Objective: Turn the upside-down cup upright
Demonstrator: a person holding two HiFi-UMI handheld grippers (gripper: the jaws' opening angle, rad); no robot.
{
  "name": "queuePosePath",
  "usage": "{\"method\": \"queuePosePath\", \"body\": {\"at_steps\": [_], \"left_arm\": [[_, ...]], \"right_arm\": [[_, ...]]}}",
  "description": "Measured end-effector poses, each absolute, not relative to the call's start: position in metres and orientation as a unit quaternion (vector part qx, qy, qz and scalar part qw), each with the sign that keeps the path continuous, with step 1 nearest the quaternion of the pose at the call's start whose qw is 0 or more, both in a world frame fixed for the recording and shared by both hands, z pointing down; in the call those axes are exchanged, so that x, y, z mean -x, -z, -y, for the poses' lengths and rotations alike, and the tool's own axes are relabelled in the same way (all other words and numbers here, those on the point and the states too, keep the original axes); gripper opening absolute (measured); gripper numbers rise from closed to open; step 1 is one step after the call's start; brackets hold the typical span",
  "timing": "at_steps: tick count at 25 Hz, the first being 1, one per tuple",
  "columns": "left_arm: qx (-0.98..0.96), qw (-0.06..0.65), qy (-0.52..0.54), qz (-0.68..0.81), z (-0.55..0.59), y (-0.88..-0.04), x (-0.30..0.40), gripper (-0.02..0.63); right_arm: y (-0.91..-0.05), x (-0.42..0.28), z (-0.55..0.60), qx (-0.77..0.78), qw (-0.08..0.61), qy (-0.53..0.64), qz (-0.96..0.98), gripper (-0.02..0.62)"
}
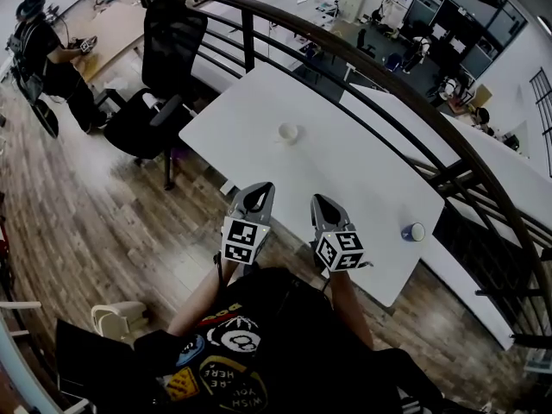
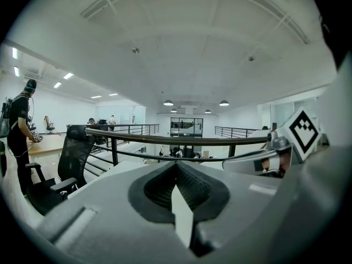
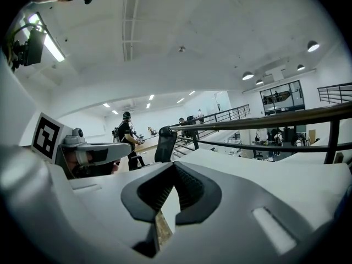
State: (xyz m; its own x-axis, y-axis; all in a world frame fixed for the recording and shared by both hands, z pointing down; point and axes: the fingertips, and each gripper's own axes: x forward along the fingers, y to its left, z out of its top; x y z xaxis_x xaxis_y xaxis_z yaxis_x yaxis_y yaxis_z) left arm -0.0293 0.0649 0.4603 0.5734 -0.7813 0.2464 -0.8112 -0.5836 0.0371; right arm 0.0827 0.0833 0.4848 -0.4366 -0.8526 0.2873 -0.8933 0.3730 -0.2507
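A small white cup (image 1: 288, 132) stands on the white table (image 1: 345, 162), toward its far side; it is too small here to tell which way up it is. Both grippers hang side by side over the table's near edge, well short of the cup. My left gripper (image 1: 258, 191) is shut with nothing in it, and its closed jaws fill the left gripper view (image 2: 176, 166). My right gripper (image 1: 321, 202) is shut and empty too (image 3: 174, 166). Neither gripper view shows the cup.
A small blue and white object (image 1: 414, 231) lies near the table's right corner. A black office chair (image 1: 164, 76) stands at the table's left end. A dark curved railing (image 1: 362, 67) runs behind the table. A person (image 1: 43, 59) works at a far desk.
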Motion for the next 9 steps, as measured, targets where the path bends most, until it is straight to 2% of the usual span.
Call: {"method": "queuePosePath", "body": {"at_steps": [9], "left_arm": [[-0.887,0.078,-0.106,0.443,-0.095,-0.458,0.037,0.004]], "right_arm": [[-0.474,-0.068,-0.11,-0.521,0.052,-0.179,0.833,0.0]]}}
